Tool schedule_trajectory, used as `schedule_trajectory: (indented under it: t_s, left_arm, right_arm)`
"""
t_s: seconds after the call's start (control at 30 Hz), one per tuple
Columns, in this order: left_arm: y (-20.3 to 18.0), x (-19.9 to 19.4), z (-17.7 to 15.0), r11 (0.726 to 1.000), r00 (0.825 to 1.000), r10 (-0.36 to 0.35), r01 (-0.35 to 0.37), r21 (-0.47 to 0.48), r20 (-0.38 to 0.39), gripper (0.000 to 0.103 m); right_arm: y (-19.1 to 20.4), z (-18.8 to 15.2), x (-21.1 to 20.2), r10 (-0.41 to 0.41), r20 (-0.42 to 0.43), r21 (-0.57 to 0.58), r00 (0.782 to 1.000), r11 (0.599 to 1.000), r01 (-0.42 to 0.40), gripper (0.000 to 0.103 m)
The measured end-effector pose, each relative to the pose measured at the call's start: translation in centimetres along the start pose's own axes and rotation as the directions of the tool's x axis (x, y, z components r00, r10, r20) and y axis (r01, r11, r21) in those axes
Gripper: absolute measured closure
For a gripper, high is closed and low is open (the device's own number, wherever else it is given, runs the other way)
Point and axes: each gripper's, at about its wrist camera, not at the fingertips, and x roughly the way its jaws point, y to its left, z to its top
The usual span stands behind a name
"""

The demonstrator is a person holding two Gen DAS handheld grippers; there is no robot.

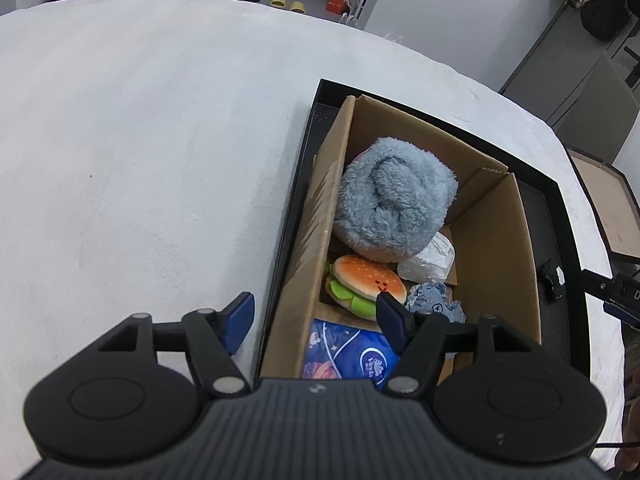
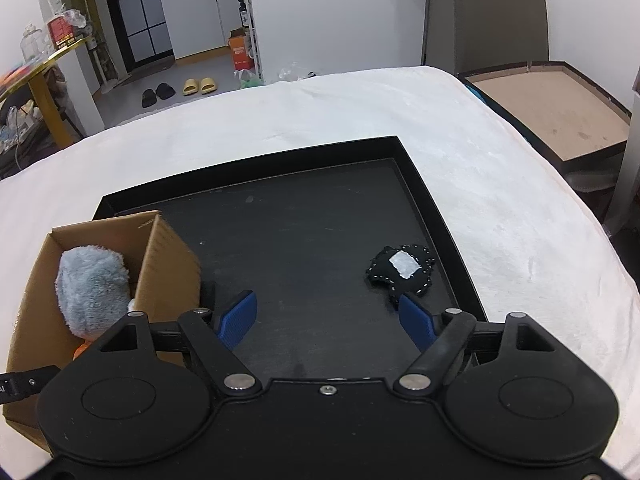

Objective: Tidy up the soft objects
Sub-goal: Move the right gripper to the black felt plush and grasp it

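Observation:
A cardboard box (image 1: 304,236) stands in a black tray (image 1: 560,216) on a white bed. It holds a fluffy blue-grey plush (image 1: 394,196), a burger plush (image 1: 364,286), a small denim piece (image 1: 434,300), a white plastic-wrapped item (image 1: 430,258) and a blue tissue pack (image 1: 348,356). My left gripper (image 1: 316,318) is open and empty above the box's near left wall. My right gripper (image 2: 326,320) is open and empty over the tray floor (image 2: 300,240). A small black stitched soft toy with a white patch (image 2: 402,274) lies just beyond its right finger. The box (image 2: 168,264) and plush (image 2: 92,288) show at left.
The white bed cover (image 1: 140,160) spreads wide to the left of the tray. A brown-topped side table (image 2: 560,116) stands off the bed's right edge. Slippers (image 2: 200,86) and an orange carton (image 2: 240,52) sit on the floor beyond the bed.

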Motion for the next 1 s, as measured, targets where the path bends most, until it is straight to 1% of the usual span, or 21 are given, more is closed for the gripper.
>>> schedule_trajectory:
  t_s: [0.1, 0.17, 0.23, 0.3, 0.43, 0.5, 0.7, 1.0]
  left_arm:
    - [-0.4, 0.1, 0.0, 1.0, 1.0, 0.009, -0.009, -0.008, 0.0, 0.037]
    - [-0.7, 0.2, 0.0, 1.0, 1.0, 0.017, -0.017, -0.01, 0.004, 0.037]
    - [-1.1, 0.3, 0.0, 1.0, 1.0, 0.024, -0.024, -0.004, 0.006, 0.037]
    - [-1.5, 0.2, 0.0, 1.0, 0.999, 0.031, -0.031, -0.002, 0.009, 0.037]
    - [-2.1, 0.4, -0.2, 0.999, 0.998, 0.055, -0.055, 0.0, 0.007, 0.037]
    - [-2.4, 0.5, -0.1, 0.998, 0.998, 0.068, -0.068, -0.005, 0.01, 0.037]
    - [-3.2, 1.1, 0.2, 0.993, 0.993, 0.117, -0.117, -0.019, 0.009, 0.037]
    - [-4.4, 1.9, 0.5, 0.983, 0.983, 0.185, -0.185, -0.002, 0.01, 0.036]
  right_arm:
    - [-0.7, -0.1, 0.4, -0.001, -0.002, 0.004, 1.0, 1.0, 0.001, 0.027]
    - [-1.1, -0.2, 0.6, 0.002, -0.002, 0.007, 1.0, 1.0, -0.002, 0.029]
    - [-1.6, -0.3, 0.9, 0.011, -0.005, 0.014, 1.0, 1.0, -0.011, 0.034]
    - [-2.0, -0.5, 1.3, 0.017, -0.01, 0.021, 1.0, 1.0, -0.017, 0.036]
    - [-2.8, -0.8, 2.2, 0.03, -0.024, 0.03, 0.999, 0.999, -0.029, 0.045]
    - [-3.2, -1.0, 2.8, 0.032, -0.031, 0.034, 0.999, 0.999, -0.031, 0.046]
    - [-4.9, -1.3, 4.3, 0.038, -0.055, 0.076, 0.998, 0.997, -0.033, 0.048]
    - [-7.0, -1.0, 6.3, 0.078, -0.061, 0.14, 0.995, 0.988, -0.068, 0.058]
